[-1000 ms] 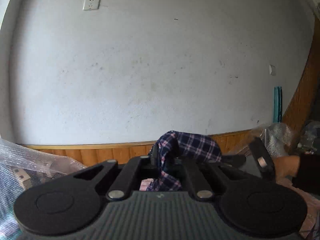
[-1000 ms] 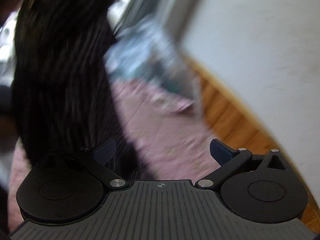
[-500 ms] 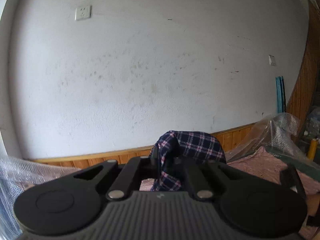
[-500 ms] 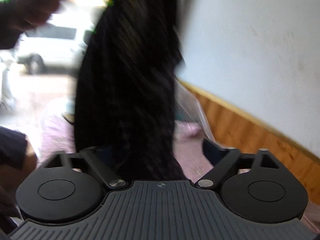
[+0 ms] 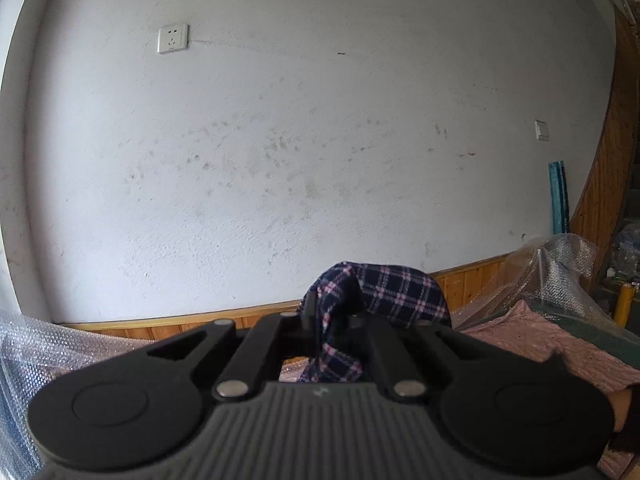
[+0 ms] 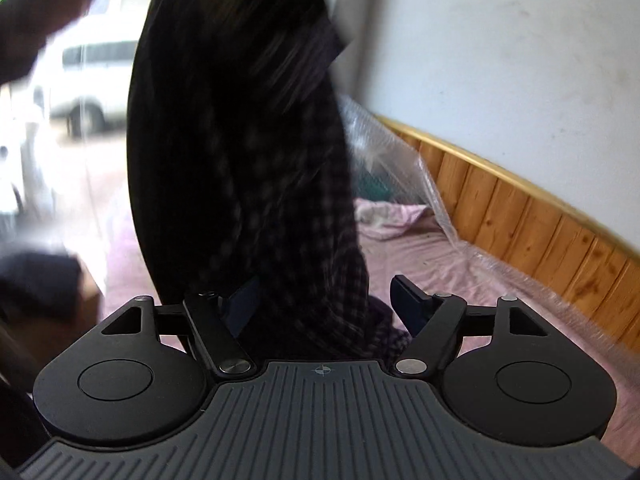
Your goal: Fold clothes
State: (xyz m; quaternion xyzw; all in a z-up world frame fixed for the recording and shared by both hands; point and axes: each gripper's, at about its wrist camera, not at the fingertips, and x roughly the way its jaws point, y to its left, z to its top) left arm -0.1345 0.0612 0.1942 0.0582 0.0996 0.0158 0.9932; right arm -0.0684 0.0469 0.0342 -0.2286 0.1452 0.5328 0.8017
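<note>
Since the earlier frame, the right gripper [image 6: 324, 300] has swung from a view across the pink bed sheet [image 6: 436, 256] to face the hanging plaid garment [image 6: 256, 152], and its jaws have narrowed from full spread. In the left wrist view the wall socket [image 5: 173, 38] has shifted only slightly.

Left gripper [image 5: 332, 320]: jaws clamped narrow on a bunched upper edge of the garment [image 5: 384, 292], which humps over the fingers and trails down between them. This pinch appears to serve as the suspension point, letting the cloth hang free so that it straightens under its own weight.

Right gripper: jaws partly spread and closing. The lower part of the cloth lies between the fingers [image 6: 408, 304]; pad contact is not evident. The likely purpose is to take a second hold lower down, so the piece can be spread for folding.

Orientation: the long axis of the garment runs near vertical, upper end above the bed sheet at the left gripper, lower end reaching down toward the sheet. Motion blur hides which part is hem, collar or sleeve.
</note>
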